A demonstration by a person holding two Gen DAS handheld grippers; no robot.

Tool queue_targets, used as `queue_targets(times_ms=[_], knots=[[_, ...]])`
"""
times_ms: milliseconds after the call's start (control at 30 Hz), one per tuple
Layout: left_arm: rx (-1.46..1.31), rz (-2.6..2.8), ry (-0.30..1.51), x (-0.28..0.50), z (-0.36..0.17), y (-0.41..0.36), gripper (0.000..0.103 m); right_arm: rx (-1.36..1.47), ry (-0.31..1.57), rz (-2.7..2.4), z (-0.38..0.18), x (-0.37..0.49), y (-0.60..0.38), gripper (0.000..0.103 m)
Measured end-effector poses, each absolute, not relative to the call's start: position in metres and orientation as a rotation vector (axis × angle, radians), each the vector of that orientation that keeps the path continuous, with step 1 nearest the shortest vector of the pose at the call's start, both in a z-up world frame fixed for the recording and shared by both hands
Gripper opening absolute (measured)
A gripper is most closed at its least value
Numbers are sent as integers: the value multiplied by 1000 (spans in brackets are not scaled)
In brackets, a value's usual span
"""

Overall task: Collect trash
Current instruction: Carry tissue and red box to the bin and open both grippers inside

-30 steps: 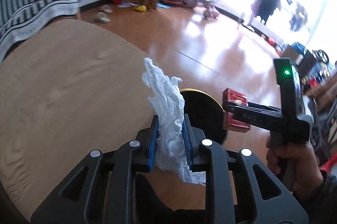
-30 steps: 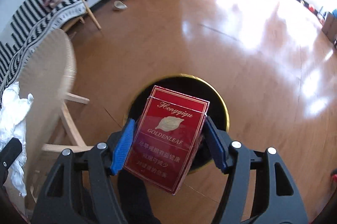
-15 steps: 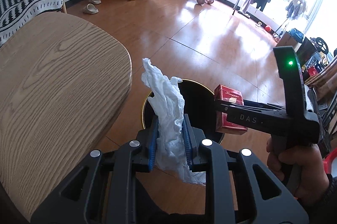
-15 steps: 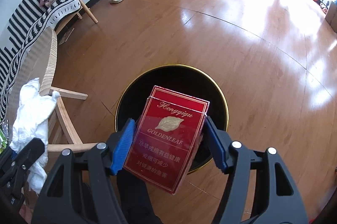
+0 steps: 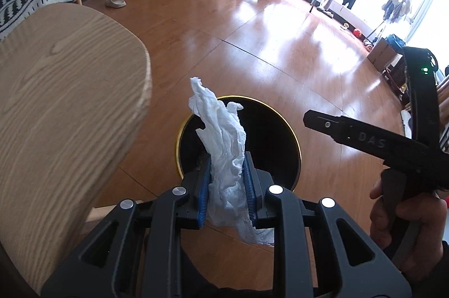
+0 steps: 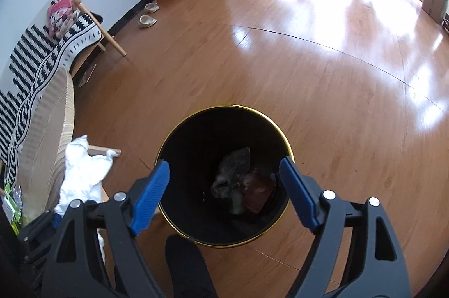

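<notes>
Binned: red cigarette pack [image 6: 256, 193], at the bottom of the black bin [image 6: 179, 129]; your right tool [image 6: 224, 187] above it, opening, empty. Outstanding: crumpled tissue [image 5: 224, 146], clamped in your left tool [image 5: 227, 186] over the bin's rim.

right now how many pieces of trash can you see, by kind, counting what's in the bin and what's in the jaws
white crumpled tissue, held in the left gripper: 1
red cigarette pack, in the black bin: 1
grey crumpled wad, in the bin: 1
total: 3
The right gripper has nothing between its opening jaws.
</notes>
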State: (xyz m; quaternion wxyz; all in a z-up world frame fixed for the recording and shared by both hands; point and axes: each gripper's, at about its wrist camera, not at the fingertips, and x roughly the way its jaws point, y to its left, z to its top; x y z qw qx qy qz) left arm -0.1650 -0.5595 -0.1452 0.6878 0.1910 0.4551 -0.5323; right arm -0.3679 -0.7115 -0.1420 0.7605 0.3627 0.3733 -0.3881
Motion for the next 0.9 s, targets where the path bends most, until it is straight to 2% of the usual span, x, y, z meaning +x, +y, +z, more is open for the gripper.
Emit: queue_targets(times_ms=[433, 467, 533, 900], knots=[[426, -1243, 1093, -164, -187, -600, 25, 810, 755, -931, -136, -388, -716, 79], [431, -1244, 1095, -165, -190, -602, 32, 809, 753, -934, -135, -388, -716, 79], [434, -1257, 1092, -168, -192, -605, 59, 809, 747, -942, -134, -389, -715, 79], [400, -1282, 1026, -175, -160, -585, 80, 770, 749, -979, -126, -383, -708, 79]])
